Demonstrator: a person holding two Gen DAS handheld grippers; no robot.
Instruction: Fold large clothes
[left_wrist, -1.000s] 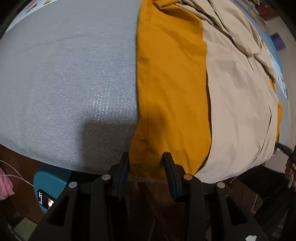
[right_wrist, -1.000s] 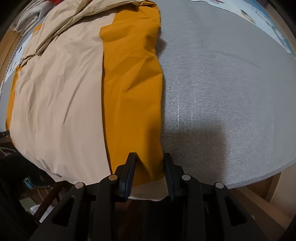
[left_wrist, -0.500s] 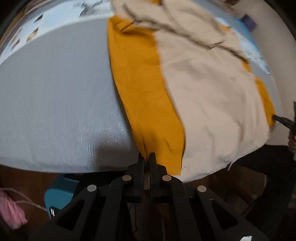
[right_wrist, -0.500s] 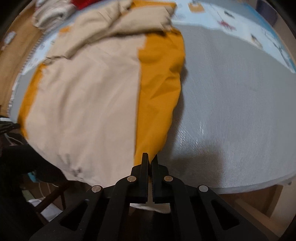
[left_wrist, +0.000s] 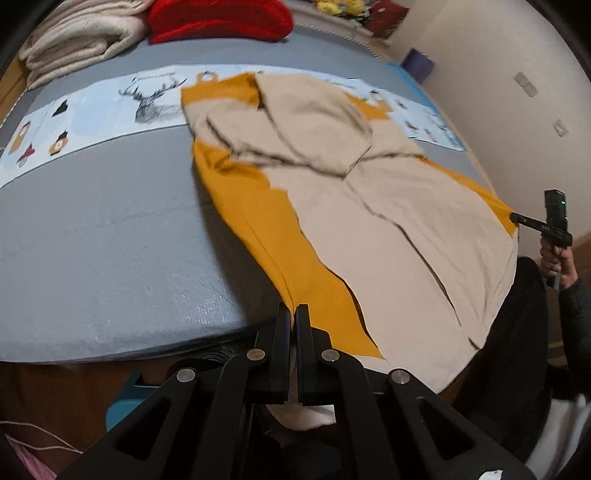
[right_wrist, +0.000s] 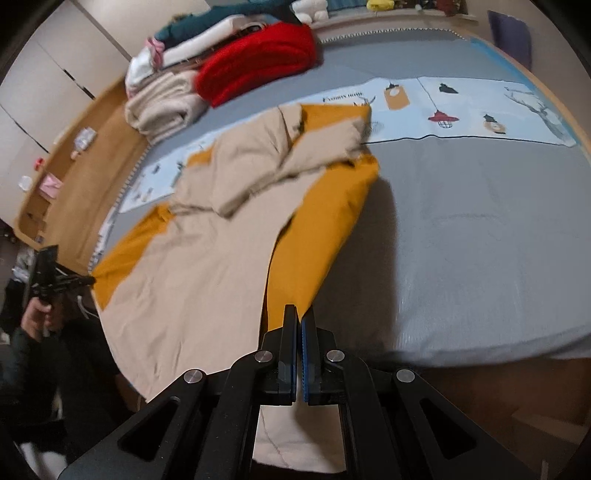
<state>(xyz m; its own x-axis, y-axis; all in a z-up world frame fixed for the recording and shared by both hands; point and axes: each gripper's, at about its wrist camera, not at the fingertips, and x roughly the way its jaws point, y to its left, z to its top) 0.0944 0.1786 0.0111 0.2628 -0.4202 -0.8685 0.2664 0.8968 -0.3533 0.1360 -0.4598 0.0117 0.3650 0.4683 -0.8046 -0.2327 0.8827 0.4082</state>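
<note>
Both my left gripper and right gripper are pinched tight on the near hem corners of the mustard-and-beige coat spread on the grey bed; soft, limp, probably light, best held at corners.

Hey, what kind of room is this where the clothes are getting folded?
Most likely a bedroom. The orange and beige garment is spread on a wide grey mattress, folded blankets are stacked at its far end, and wardrobe doors line the wall.
</note>
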